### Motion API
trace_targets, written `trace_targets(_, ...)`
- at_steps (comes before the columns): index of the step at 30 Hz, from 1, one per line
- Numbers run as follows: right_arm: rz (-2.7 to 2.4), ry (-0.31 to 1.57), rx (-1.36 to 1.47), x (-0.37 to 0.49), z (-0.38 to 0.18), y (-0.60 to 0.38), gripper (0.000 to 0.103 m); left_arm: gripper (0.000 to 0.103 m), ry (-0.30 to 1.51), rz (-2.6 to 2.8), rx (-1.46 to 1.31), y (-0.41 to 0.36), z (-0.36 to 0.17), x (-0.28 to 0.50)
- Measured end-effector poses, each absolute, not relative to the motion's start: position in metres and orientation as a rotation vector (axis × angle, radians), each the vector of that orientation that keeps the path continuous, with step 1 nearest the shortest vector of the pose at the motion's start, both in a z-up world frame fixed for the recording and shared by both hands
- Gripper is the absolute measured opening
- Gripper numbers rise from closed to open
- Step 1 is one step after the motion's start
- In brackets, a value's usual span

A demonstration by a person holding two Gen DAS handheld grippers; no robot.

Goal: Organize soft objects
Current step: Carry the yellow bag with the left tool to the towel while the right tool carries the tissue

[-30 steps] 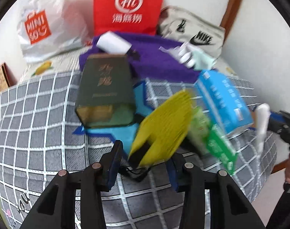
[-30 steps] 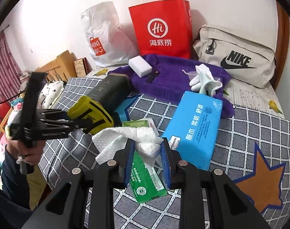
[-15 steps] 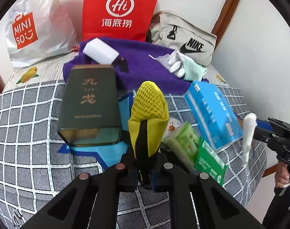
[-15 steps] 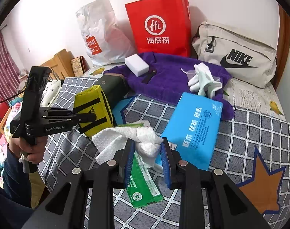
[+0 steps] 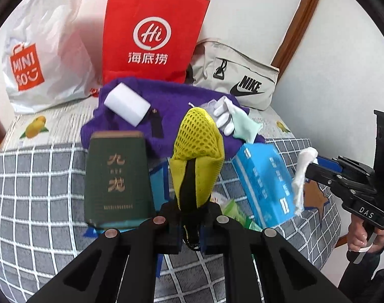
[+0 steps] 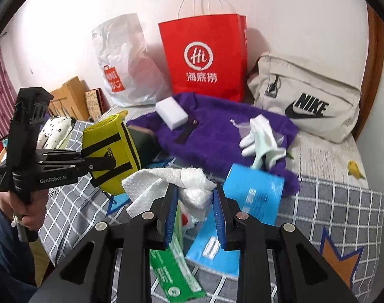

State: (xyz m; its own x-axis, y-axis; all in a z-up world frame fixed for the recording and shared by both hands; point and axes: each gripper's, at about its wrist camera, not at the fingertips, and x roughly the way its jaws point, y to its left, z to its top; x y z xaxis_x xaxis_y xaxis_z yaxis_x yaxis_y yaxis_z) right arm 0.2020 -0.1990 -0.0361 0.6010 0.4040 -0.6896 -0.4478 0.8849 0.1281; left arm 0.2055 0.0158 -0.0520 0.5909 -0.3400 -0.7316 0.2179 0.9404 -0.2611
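a bed with a grey checked cover (image 5: 27, 189) against a white wall, both grippers loaded.

the yellow mesh pouch (image 5: 198, 156) is held above the cover with its long axis running away from the left gripper (image 5: 190, 223), whose jaws are pressed tight on its near end. a crumpled white tissue (image 6: 181, 186) is clamped in the right gripper (image 6: 195, 209), jaws partly apart. a dark green box (image 5: 116, 176), purple sweater (image 6: 217, 136), blue tissue pack (image 5: 265, 179) and red paper bag (image 5: 151, 35) are seen behind.

Red paper bag (image 5: 151, 38) stands beside white plastic bag (image 5: 47, 58).
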Motion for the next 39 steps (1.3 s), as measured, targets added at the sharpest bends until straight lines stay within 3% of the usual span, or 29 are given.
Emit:
trace_targets(16, 0.471, 0.799, 0.001, 0.273, -0.036, -0.193, 0.027, 0.009, 0.877, -0.281, -0.148, 0.028, -0.037, 0.275)
trace_targets(39, 0.401, 0.953, -0.017, 0.391, -0.087, -0.183, 0.027, 0.009, 1.013, -0.315, -0.164, 0.015, -0.077, 0.403)
